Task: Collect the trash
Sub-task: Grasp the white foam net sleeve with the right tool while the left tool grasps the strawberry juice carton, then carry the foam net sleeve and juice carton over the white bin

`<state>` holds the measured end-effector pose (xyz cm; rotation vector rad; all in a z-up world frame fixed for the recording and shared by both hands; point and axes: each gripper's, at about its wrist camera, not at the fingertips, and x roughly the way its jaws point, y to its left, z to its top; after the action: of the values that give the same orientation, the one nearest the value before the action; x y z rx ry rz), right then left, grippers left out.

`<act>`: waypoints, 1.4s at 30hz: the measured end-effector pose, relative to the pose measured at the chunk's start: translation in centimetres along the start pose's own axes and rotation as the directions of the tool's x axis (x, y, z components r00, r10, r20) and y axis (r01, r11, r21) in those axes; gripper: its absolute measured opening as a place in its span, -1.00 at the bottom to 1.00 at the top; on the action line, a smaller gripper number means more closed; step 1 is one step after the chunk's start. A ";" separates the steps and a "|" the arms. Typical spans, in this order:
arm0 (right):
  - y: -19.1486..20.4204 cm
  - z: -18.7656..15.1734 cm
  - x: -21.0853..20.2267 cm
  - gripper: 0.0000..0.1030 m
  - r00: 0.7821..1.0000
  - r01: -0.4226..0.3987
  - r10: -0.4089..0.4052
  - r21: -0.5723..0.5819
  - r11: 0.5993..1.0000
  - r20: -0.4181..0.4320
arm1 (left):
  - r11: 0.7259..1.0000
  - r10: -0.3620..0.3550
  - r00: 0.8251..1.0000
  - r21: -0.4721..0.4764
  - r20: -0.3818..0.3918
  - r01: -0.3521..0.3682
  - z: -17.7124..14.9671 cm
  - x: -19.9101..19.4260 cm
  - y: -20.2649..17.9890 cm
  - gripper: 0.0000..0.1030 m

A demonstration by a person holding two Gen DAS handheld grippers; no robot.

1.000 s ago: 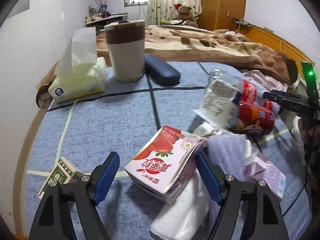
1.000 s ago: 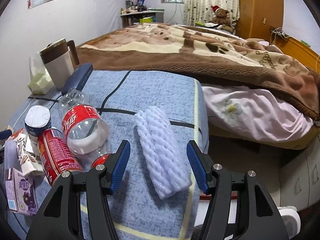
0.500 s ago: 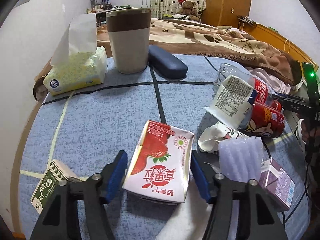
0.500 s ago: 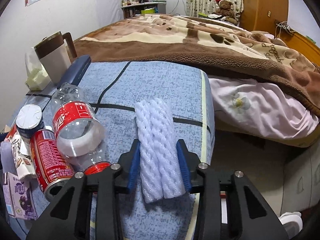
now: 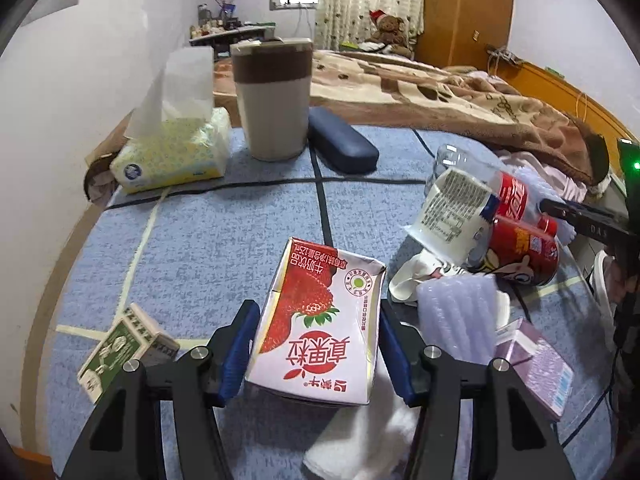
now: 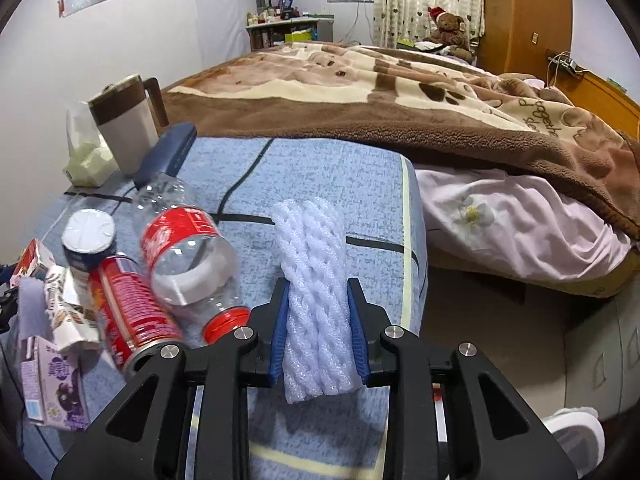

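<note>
My left gripper is shut on a pink strawberry milk carton, its blue pads pressing both sides, above a white tissue. My right gripper is shut on a white foam net sleeve and squeezes it narrow. On the blue cloth lie a clear bottle with a red label, a red can, a white yoghurt cup, a purple carton, a second foam sleeve and a small green box.
A tall beige and brown mug, a tissue pack and a dark blue case stand at the far side of the table. A bed with a brown blanket lies beyond. The table edge drops off on the right.
Both grippers closed: the left one shut on the strawberry carton, which now lies straight between the pads, and the right one shut on the foam sleeve and squeezed it.
</note>
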<state>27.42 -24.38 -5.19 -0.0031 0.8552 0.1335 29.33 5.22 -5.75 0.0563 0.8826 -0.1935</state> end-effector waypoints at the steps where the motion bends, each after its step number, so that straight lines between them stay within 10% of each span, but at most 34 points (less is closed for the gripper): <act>1: 0.1 -0.1 -0.3 -0.45 1.000 -0.005 0.005 0.003 1.000 0.006 | 1.000 -0.003 1.000 -0.001 0.007 0.003 0.0 -0.4 0.0 0.11; 23: 0.1 -4.1 -11.2 -0.45 0.977 -0.039 0.026 0.058 0.998 0.213 | 0.993 -0.106 0.978 0.064 0.177 0.096 -2.5 -11.2 -7.1 0.11; 42: -4.0 -10.3 -17.4 -0.45 0.944 0.117 -0.169 0.193 0.974 0.283 | 0.926 -0.325 0.932 0.254 0.158 0.280 -5.0 -13.5 -20.8 0.11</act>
<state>8.89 -30.97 0.98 0.1164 0.5596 -0.0781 13.22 -12.56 2.17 0.1116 0.6632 -0.5829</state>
